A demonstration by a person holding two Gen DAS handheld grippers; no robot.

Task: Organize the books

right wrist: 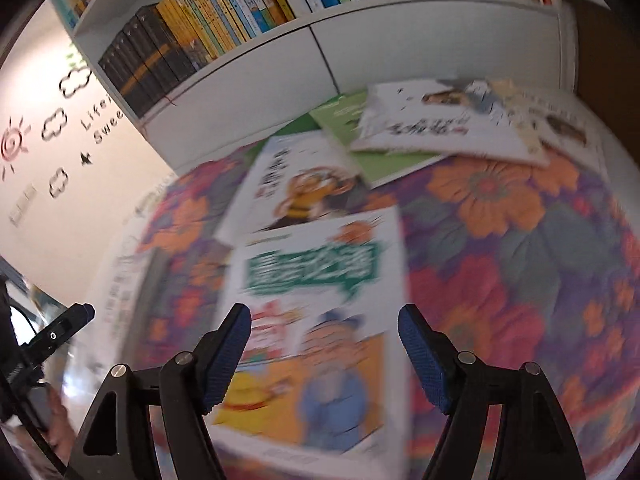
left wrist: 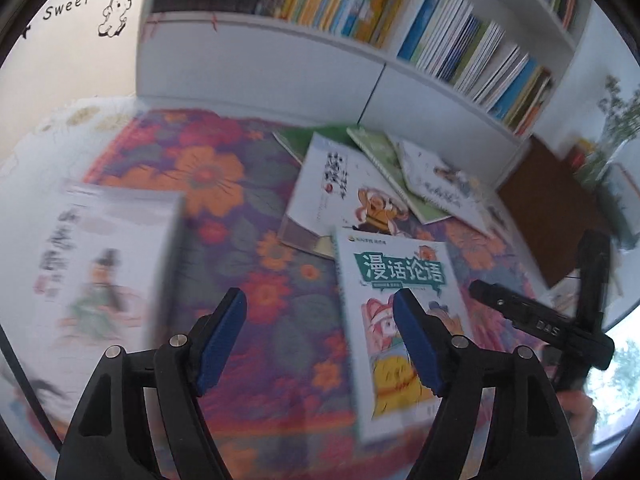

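**Trainee:** Where was the book you wanted me on, and how would it have handled?

**Instructor:** The green-titled book [right wrist: 316,320] lay flat, cover up, on the floral blanket [right wrist: 520,280], directly ahead of your right gripper [right wrist: 324,320]. Its far edge touched or slightly overlapped the white cartoon book [right wrist: 296,188] behind it; the blur left that undecided. It was a thin paperback, so you should have judged it light, flexible and glossy, hence likely to slip. Held by one corner, it would probably have sagged. The spine edge was the stiffest place to take hold; since it lay flat on soft bedding, you would have needed to lift one edge first.

**Trainee:** And the grippers?

**Instructor:** Both stood wide apart and held nothing. Your right gripper's pads were poised above the cover without touching it. Your left gripper [left wrist: 320,308] hovered over bare blanket, with the same book [left wrist: 400,312] just beside its right finger and another white book [left wrist: 104,264] off to its left.

**Trainee:** What lay beyond?

**Instructor:** A loose pile of overlapping books [left wrist: 400,168] sat farther back, near the white bookshelf [left wrist: 280,60], whose shelves looked tightly packed. You should have expected little room for a floppy volume.
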